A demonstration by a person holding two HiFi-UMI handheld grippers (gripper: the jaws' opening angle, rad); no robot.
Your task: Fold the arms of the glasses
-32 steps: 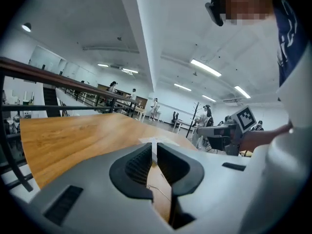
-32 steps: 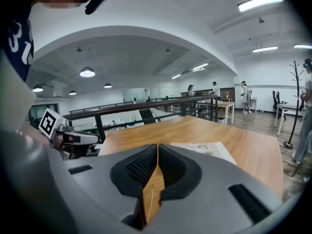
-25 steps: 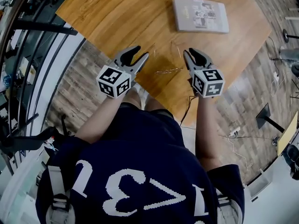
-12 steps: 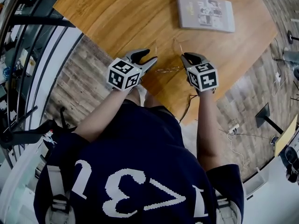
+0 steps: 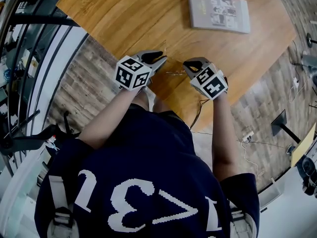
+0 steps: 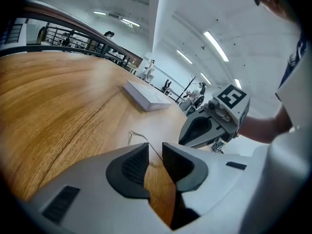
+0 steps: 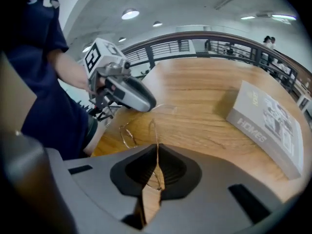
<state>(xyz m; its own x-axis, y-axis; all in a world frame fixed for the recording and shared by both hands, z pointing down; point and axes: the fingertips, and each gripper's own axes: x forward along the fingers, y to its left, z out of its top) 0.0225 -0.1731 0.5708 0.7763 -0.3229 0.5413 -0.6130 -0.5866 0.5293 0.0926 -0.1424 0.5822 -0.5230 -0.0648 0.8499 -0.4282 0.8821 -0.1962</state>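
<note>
A wooden table [image 5: 124,14] stands in a large, bright hall with a dark railing behind it. A grey book [image 5: 218,11] lies flat on the table top. The thin wire-framed glasses [image 5: 174,74] rest on the wood well apart from the book, on the person's side of it and near the table's edge. Both arms of the glasses are swung out.

The right gripper [image 7: 157,150] is the nearer of the two to the book and tilts steeply down. Its jaws are pressed together on one wire arm, which rises out from between the pads. The lenses show just past them, on the side away from the book.

The left gripper [image 6: 155,147] sits farther from the book, at the other end of the frame. Its jaws have just been closing. A narrow gap remains between them, and the other wire arm runs through it without being pinched.
</note>
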